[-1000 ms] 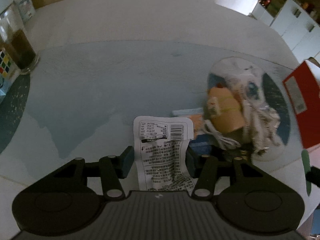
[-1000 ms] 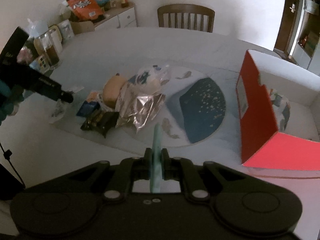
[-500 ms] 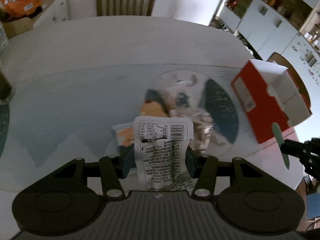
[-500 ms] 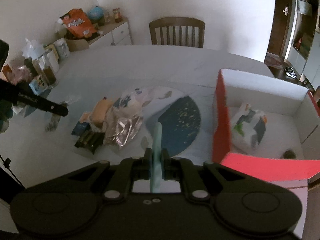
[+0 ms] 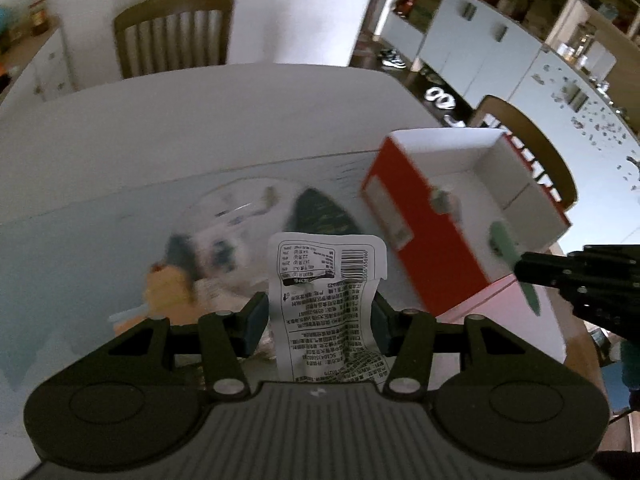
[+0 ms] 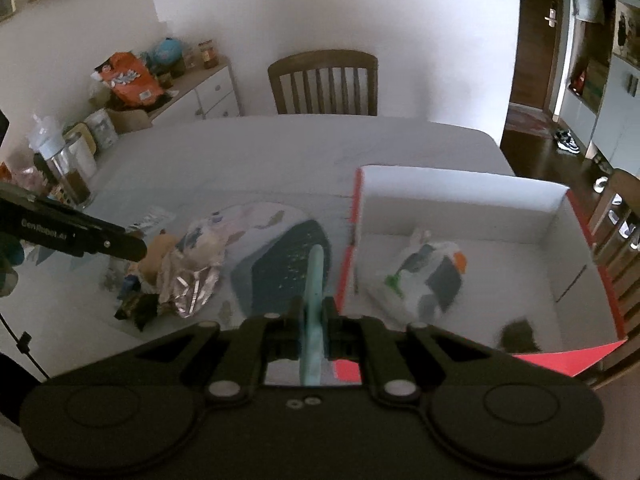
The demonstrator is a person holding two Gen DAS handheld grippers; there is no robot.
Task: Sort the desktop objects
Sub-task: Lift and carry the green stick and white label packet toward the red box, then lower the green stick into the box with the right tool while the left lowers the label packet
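My left gripper point(image 5: 318, 320) is shut on a white snack packet point(image 5: 326, 300) with black print and a barcode, held above the table. My right gripper point(image 6: 312, 320) is shut on a thin pale green strip point(image 6: 313, 280), which also shows in the left wrist view point(image 5: 508, 252). A red box point(image 6: 460, 248) with a white inside stands open at the right; it holds a white printed bag point(image 6: 424, 276) and a small dark item point(image 6: 518, 334). A pile of snacks and foil wrappers point(image 6: 180, 268) lies on the table at the left.
A round mat with a dark blue patch point(image 6: 284, 264) lies between the pile and the box. Jars and a glass point(image 6: 74, 176) stand at the table's left edge. A wooden chair point(image 6: 322, 84) stands at the far side, another point(image 6: 616, 220) at the right.
Both grippers have risen and swung right, toward the red box. The box now shows larger in both views, with its inside visible. Each gripper keeps its hold.
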